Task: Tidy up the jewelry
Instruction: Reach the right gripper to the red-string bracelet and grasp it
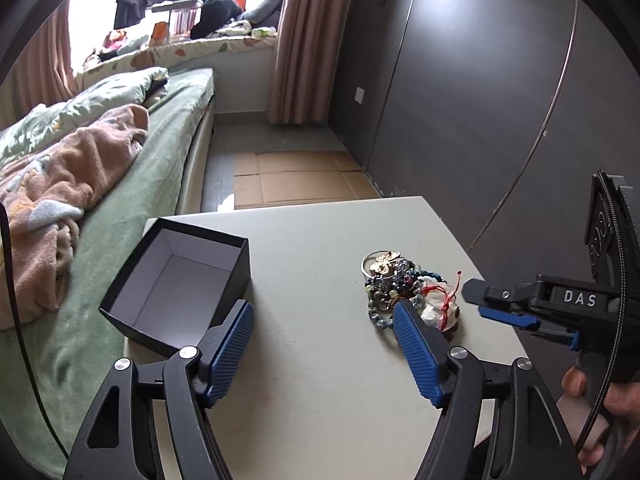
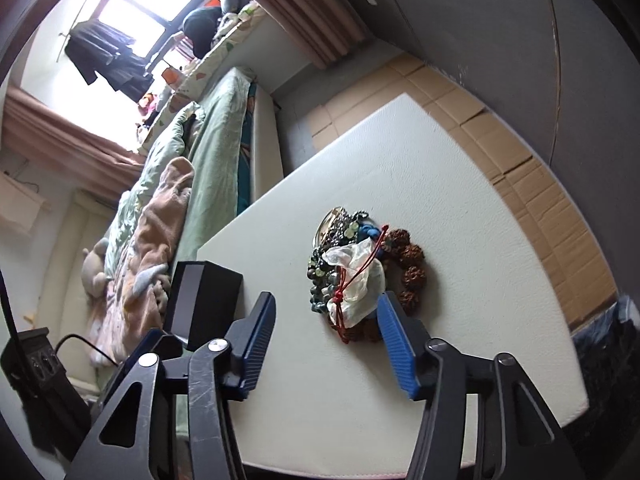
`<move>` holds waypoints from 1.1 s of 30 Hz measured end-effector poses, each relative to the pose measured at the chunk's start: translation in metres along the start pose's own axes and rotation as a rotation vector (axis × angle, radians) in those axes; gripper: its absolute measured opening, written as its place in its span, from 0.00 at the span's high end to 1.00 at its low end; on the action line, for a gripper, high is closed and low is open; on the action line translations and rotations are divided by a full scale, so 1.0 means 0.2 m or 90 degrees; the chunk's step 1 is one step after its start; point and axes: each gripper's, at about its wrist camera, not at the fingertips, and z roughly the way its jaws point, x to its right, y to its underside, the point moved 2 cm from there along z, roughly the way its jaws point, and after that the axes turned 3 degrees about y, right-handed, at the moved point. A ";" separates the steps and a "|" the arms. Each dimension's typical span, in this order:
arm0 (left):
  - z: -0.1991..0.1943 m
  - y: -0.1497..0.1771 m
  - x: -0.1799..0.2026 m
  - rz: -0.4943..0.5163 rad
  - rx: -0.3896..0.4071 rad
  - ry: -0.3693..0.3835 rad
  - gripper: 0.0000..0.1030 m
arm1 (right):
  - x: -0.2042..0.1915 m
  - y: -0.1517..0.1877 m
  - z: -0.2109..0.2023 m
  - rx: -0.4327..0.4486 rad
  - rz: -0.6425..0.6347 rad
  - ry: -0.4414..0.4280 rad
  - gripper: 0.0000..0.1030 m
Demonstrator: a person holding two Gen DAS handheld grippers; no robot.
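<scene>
On my left, the empty black box [image 1: 176,284] overhangs the table [image 1: 320,360] edge; a nudge would tip it. My left gripper [image 1: 324,344] is spread wide, empty. The jewelry pile [image 1: 404,292] lies tangled mid-table; my wide-spread right gripper [image 2: 326,334] risks dragging several strands.

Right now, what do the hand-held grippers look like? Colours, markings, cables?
Left hand-held gripper: black linkage arms, silver pivot screws, ribbed blue finger pads. Right hand-held gripper: same build, white "DAS" on its body, a black braided cable, bare hand on the grip.
</scene>
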 end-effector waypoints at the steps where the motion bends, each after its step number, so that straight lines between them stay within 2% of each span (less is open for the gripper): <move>1: 0.01 0.00 0.00 -0.003 -0.002 0.000 0.30 | 0.00 0.00 0.02 -0.006 0.003 -0.002 0.54; 8: 0.06 -0.02 -0.02 -0.020 -0.008 -0.003 0.30 | -0.04 0.01 0.12 -0.043 0.019 -0.023 0.63; 12: 0.07 -0.03 -0.03 -0.026 -0.010 -0.003 0.30 | -0.04 0.03 0.15 -0.054 0.020 0.000 0.67; 21: 0.10 -0.03 -0.07 -0.041 -0.020 -0.007 0.30 | 0.03 0.05 0.24 -0.077 0.048 0.033 0.67; 22: 0.10 -0.03 -0.07 -0.043 -0.021 -0.007 0.30 | 0.05 0.05 0.25 -0.079 0.055 0.035 0.73; 24: 0.11 -0.03 -0.07 -0.048 -0.022 -0.008 0.30 | 0.07 0.05 0.27 -0.086 0.069 0.027 0.87; 26: 0.12 -0.03 -0.07 -0.050 -0.023 -0.008 0.30 | 0.09 0.05 0.27 -0.084 0.086 0.006 0.93; 33: 0.15 -0.02 0.02 -0.032 -0.027 0.016 0.30 | 0.09 0.02 0.11 -0.037 0.104 -0.058 0.95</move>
